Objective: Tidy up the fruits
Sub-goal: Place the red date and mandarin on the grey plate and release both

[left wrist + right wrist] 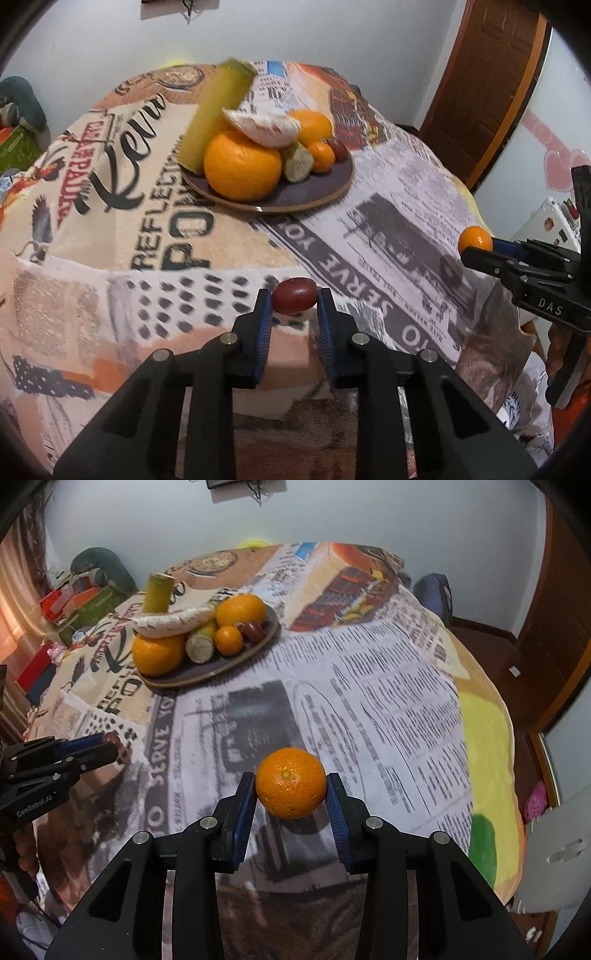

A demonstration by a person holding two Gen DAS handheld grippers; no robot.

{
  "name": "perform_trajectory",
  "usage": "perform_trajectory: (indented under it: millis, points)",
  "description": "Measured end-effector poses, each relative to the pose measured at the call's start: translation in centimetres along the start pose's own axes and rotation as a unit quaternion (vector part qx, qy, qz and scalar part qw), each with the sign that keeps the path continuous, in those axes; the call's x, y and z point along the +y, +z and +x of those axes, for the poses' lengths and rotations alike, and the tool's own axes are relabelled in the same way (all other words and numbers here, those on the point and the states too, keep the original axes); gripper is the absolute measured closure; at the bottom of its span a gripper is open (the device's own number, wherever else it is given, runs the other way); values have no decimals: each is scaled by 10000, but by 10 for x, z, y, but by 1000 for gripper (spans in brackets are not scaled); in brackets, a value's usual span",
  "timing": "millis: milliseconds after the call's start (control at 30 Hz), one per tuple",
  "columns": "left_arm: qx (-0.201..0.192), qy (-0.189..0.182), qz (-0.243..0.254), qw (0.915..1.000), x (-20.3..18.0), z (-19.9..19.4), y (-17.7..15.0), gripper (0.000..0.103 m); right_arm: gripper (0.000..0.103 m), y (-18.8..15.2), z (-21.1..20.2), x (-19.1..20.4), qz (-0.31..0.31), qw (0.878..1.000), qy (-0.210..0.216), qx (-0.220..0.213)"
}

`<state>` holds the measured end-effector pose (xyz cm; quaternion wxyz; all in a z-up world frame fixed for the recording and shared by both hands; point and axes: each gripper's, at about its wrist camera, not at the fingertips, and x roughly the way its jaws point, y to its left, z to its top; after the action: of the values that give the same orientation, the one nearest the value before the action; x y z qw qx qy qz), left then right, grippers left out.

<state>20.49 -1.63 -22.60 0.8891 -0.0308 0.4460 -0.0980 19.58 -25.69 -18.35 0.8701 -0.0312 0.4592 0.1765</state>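
Observation:
My left gripper [294, 301] is shut on a dark red jujube [294, 295] and holds it above the near part of the table; it also shows at the left of the right wrist view [112, 744]. My right gripper [291, 794] is shut on a small orange tangerine [290, 788], seen from the side in the left wrist view [475, 240]. A dark purple plate [314, 184] farther back holds two big oranges [242, 168], a small tangerine [320, 156], a jujube, a pomelo segment [264, 125] and sugarcane pieces [218, 110]. The plate also shows in the right wrist view [236, 661].
A round table carries a printed newspaper-pattern cloth [369, 686]. Clutter and boxes [74, 598] stand past the table's left edge. A wooden door [487, 81] and a white appliance [546, 221] are at the right. A grey chair [561, 849] stands at the table's right.

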Motion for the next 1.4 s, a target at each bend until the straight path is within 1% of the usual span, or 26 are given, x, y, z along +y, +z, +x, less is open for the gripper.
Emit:
perform_trajectory:
  millis: [267, 500, 767, 933, 1067, 1400]
  points:
    - [-304, 50, -143, 9994, 13, -15, 24, 79, 68, 24, -1, 16, -190, 9994, 130, -239]
    - [-463, -5, -194, 9987, 11, -10, 45, 79, 68, 46, 5, 25, -325, 9984, 248, -400]
    - [-417, -136, -105, 9990, 2, 12, 60, 79, 68, 69, 20, 27, -362, 9975, 346, -498]
    - [-306, -193, -163, 9992, 0, 34, 64, 79, 68, 78, 36, 28, -398, 9973, 407, -456]
    - [-263, -148, -180, 9994, 0, 46, 64, 79, 68, 83, 51, 29, -423, 9973, 463, -379]
    - [-237, -193, -293, 9991, 5, 52, 66, 79, 68, 92, 77, 37, -560, 9957, 695, -244]
